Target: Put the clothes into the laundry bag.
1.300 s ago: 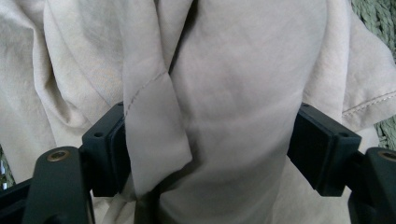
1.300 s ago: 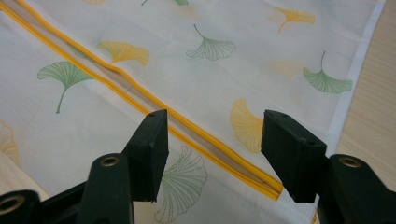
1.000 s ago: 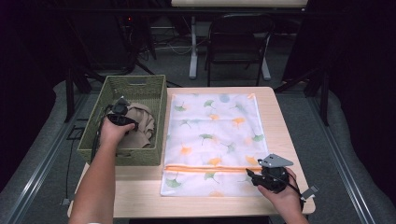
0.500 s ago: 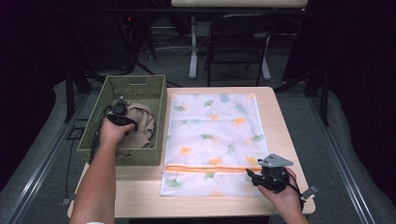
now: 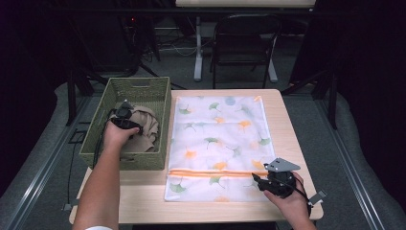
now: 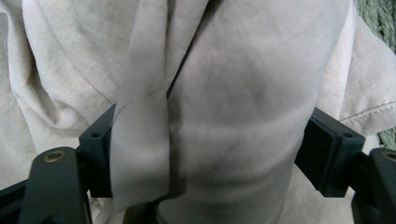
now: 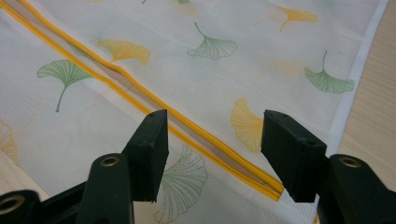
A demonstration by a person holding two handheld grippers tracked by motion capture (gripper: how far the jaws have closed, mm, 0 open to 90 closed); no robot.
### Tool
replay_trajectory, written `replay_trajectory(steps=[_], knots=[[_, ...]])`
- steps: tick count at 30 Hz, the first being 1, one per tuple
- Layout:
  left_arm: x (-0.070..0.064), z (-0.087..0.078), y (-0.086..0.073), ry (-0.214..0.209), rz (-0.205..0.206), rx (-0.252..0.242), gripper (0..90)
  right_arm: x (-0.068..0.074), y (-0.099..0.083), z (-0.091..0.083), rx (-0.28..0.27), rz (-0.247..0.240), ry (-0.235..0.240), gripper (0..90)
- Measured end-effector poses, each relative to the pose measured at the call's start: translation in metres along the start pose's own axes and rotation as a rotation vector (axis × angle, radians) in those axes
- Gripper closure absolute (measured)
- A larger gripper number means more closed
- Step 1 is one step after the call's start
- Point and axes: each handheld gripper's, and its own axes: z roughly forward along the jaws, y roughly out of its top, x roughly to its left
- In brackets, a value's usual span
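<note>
While the left forearm reaches up from the bottom edge of the high view toward 12 o'clock, its hand sits inside the green woven basket with the left gripper pressed down into the beige garment. In the left gripper view the two black pads stand wide apart with a thick fold of that cloth bunched between them and against both; whether they are truly pinching it or just resting around it cannot be told. The garment lies crumpled in the basket, filling its middle and far part, with no clear long axis; one hem shows at 3 o'clock in the left gripper view, just beside the basket weave.

The right hand rests at the table's near right corner, wrist bent so the right gripper points toward 9 o'clock. Its jaws are released, spread apart, hovering just over the right end of the orange zipper, gripping nothing.

The white mesh laundry bag, printed with green and orange ginkgo leaves, lies flat just beside the basket at its 3 o'clock. Its long axis runs from 6 to 12 o'clock, and the zipper crosses it from 9 to 3 o'clock near the near end. In the right gripper view the zipper's two tapes stand slightly parted.
</note>
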Motion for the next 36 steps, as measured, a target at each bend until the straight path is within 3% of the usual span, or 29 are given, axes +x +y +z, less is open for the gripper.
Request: replay_trajectory(steps=[19, 26, 31, 36], knots=[[-0.0016, 0.0026, 0.0005, 0.013, 0.003, 0.003, 22.0, -0.0003, 0.0000, -0.0001, -0.001, -0.003, -0.002, 41.4], [-0.0012, 0.0001, 0.0008, 0.016, 0.004, 0.004, 29.7, -0.0005, 0.0000, -0.0005, 0.000, -0.004, -0.001, 41.4], [-0.0015, -0.0033, 0.0014, 0.027, 0.000, -0.005, 42.8, -0.0013, -0.0001, -0.0008, -0.002, -0.005, 0.002, 41.3], [-0.0018, -0.0053, 0.0019, 0.036, -0.002, -0.010, 50.2, -0.0013, -0.0005, -0.0006, -0.008, 0.001, 0.000, 41.3]])
